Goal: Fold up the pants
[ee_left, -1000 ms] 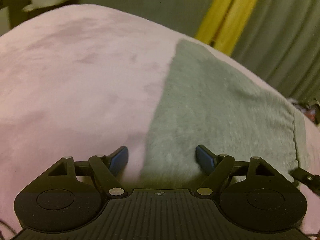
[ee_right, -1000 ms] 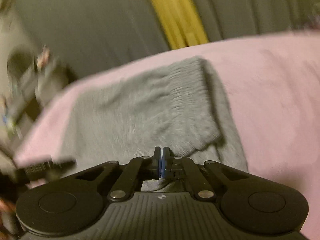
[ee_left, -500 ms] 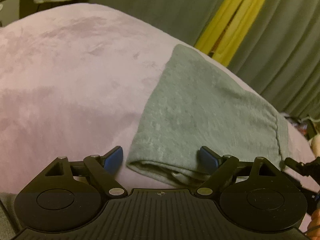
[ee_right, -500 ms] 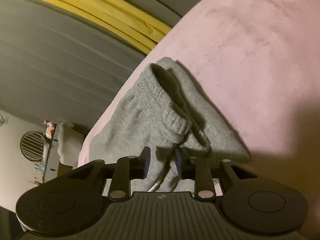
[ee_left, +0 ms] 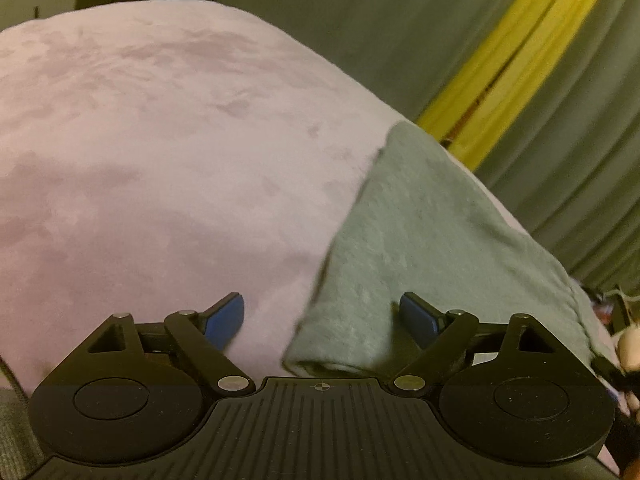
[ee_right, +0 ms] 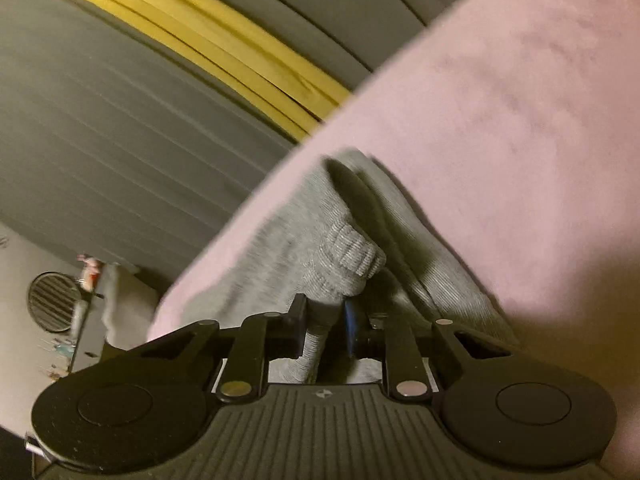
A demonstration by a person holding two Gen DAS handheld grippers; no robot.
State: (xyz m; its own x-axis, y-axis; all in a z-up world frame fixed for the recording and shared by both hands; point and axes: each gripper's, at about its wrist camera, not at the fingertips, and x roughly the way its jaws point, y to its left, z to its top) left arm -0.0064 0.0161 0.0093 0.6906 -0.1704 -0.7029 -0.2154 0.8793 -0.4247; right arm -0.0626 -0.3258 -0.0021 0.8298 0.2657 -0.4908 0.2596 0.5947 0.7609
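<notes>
Centrally, one pair of grey pants (ee_left: 424,240) lies on one pink blanket (ee_left: 160,160). Left tongs (ee_left: 322,316) spread wide, straddling the fold's near corner. Right tongs (ee_right: 324,320) pinch the ribbed waistband (ee_right: 344,256).

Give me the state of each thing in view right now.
Pants: folded, lying on the blanket, ribbed end lifted.
Left gripper: open, holding nothing, over the pants' near edge.
Right gripper: shut on the pants' ribbed end.
Blanket: spread flat under the pants.
</notes>
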